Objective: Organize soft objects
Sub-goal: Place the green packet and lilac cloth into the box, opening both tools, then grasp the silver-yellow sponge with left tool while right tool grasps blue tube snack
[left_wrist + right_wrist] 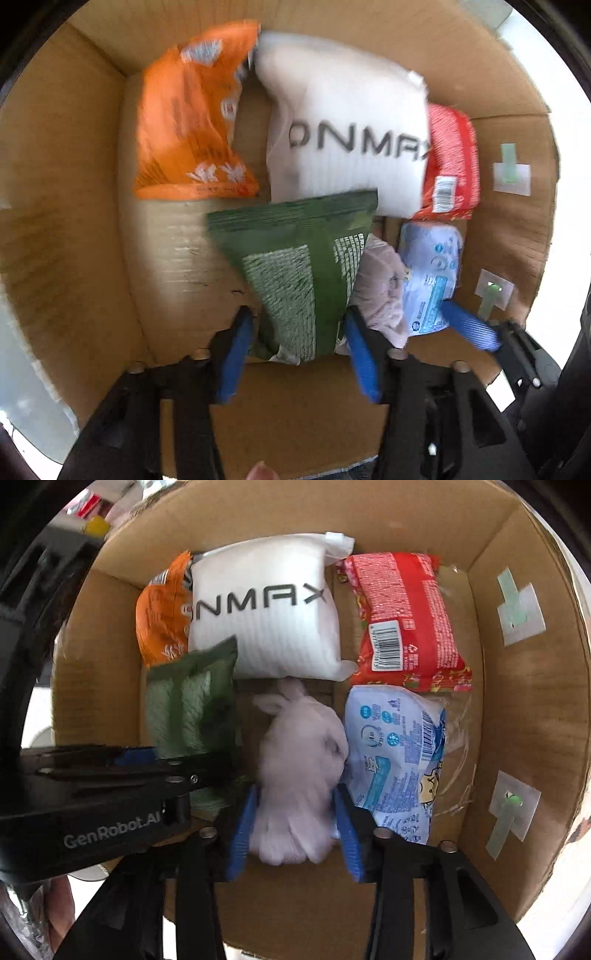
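Inside the brown cardboard box (66, 221), seen from the left wrist, the left hand-held gripper (299, 339) has its blue fingers (236, 354) on either side of the lower end of a dark green foil pouch with pale printed text (295, 266); the frame is blurred, so they appear to be clamped on it, though contact is hard to confirm. Beyond the green pouch, toward the far wall, lie an orange crinkled snack bag (184, 122) on the left and a white soft pack lettered "ONMAX" (343, 136) on the right, the pouch's top edge overlapping the white pack. A red plastic packet with a barcode (450, 162) sits right of the white pack. Right of the green pouch are a pale pink plush toy (380, 284) and a light blue printed packet (432, 273), with the right hand-held gripper (469, 328) reaching in beside them.

From the right wrist, the right hand-held gripper (295, 827) has its blue fingers (347, 830) pressed against both flanks of the pale pink plush toy (299, 760), gripping it on the floor of the box (92, 686). The green pouch (192, 698) lies left of the toy, held by the left hand-held gripper (140, 757). The light blue packet (399, 760) touches the toy's right side. Beyond the toy are the white pack (266, 616), the orange bag (162, 616) at its left and the red packet (402, 620) at its right.
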A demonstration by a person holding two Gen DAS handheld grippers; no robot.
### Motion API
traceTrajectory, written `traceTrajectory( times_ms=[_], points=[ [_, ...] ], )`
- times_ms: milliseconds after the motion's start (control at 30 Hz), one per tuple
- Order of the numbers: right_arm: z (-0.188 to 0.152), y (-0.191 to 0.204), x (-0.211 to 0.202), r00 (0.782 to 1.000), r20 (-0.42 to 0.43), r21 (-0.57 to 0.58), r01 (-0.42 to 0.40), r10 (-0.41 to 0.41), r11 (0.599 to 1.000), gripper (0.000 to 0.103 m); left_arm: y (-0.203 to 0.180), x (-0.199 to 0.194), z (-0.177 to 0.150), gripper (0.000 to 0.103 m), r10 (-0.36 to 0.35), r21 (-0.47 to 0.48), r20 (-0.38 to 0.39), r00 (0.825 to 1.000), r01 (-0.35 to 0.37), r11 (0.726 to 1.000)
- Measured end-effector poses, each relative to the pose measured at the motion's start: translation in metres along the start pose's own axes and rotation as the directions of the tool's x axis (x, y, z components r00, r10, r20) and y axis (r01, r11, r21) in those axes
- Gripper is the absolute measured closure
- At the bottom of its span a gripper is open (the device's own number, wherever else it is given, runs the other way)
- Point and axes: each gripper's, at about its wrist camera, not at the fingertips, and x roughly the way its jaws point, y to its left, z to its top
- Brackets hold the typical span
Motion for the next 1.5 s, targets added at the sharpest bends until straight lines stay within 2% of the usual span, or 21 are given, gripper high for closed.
traceTrajectory(
  times_ms=[33,67,167,233,300,367,433,500,567,633,800,900,1000,1067,1167,1267,1333,1400,1500],
  points=[
    [-0.001,-0.002,-0.005,1.000,0.014,0.002,0.005,-0.005,1.000,0.025,-0.002,-0.007,-0.003,0.036,0.010,0.011,0.015,1.000,-0.010,1.000],
    [-0.003,-0.004,-0.012,0.999,0.032,0.001,0.007,-0.007,1.000,0.015,-0.006,-0.015,-0.006,0.034,0.030,0.030,0.039,0.999,-0.032,0.999],
    [-0.010,-0.008,-0.024,0.998,0.047,0.007,0.045,-0.045,0.999,0.013,-0.013,-0.036,-0.021,0.029,0.091,0.056,0.110,0.990,-0.097,0.994],
    [-0.015,-0.008,-0.032,0.995,0.068,0.008,0.070,-0.070,0.998,0.009,-0.016,-0.050,-0.033,0.012,0.114,0.056,0.164,0.980,-0.125,0.991],
    [-0.022,-0.008,-0.043,0.990,0.099,0.015,0.103,-0.104,0.995,0.000,-0.021,-0.065,-0.045,0.004,0.119,0.031,0.226,0.967,-0.130,0.991],
    [-0.032,-0.005,-0.053,0.981,0.136,0.012,0.141,-0.141,0.990,0.000,-0.018,-0.073,-0.061,0.004,0.103,0.010,0.274,0.956,-0.110,0.994],
    [-0.043,-0.001,-0.063,0.967,0.170,0.005,0.190,-0.188,0.982,0.000,-0.011,-0.076,-0.056,0.004,0.099,0.002,0.297,0.950,-0.104,0.995],
    [-0.051,0.001,-0.069,0.960,0.187,0.008,0.212,-0.209,0.977,0.000,-0.005,-0.081,-0.066,0.004,0.107,-0.001,0.309,0.945,-0.113,0.994],
    [-0.061,0.001,-0.076,0.957,0.203,0.017,0.207,-0.206,0.978,0.000,-0.007,-0.083,-0.072,0.004,0.113,-0.001,0.329,0.938,-0.119,0.993],
    [-0.070,0.007,-0.086,0.953,0.223,0.017,0.205,-0.204,0.979,0.000,-0.008,-0.094,-0.086,0.004,0.121,0.002,0.366,0.923,-0.131,0.991],
    [-0.096,0.019,-0.128,0.929,0.308,0.014,0.211,-0.205,0.977,0.000,-0.009,-0.118,-0.109,0.004,0.128,0.011,0.438,0.890,-0.147,0.989],
    [-0.104,0.024,-0.137,0.930,0.324,0.013,0.179,-0.174,0.984,0.000,-0.010,-0.128,-0.121,0.004,0.118,0.019,0.469,0.876,-0.143,0.990],
    [-0.118,0.021,-0.143,0.934,0.333,0.029,0.128,-0.130,0.991,0.000,-0.005,-0.134,-0.139,0.004,0.167,-0.004,0.514,0.841,-0.192,0.981],
    [-0.133,0.012,-0.144,0.934,0.344,0.058,0.083,-0.098,0.995,0.000,0.001,-0.128,-0.153,0.004,0.241,-0.038,0.531,0.813,-0.261,0.965],
    [-0.159,-0.014,-0.139,0.931,0.357,0.148,0.019,-0.071,0.989,0.000,0.008,-0.100,-0.168,0.004,0.327,-0.044,0.522,0.788,-0.358,0.933],
    [-0.179,-0.047,-0.115,0.946,0.319,0.249,-0.030,-0.053,0.968,0.000,0.016,-0.055,-0.170,0.004,0.376,0.007,0.443,0.814,-0.422,0.906],
    [-0.182,-0.062,-0.096,0.960,0.273,0.297,-0.024,-0.060,0.955,0.000,0.022,-0.030,-0.170,0.004,0.404,0.030,0.404,0.821,-0.453,0.891],
    [-0.181,-0.078,-0.071,0.972,0.226,0.344,-0.020,-0.063,0.939,0.000,0.027,-0.002,-0.169,0.004,0.448,0.065,0.363,0.817,-0.501,0.863],
    [-0.176,-0.093,-0.039,0.978,0.195,0.377,-0.005,-0.074,0.926,0.000,0.028,0.033,-0.164,0.004,0.517,0.132,0.341,0.785,-0.584,0.801]
  ],
)
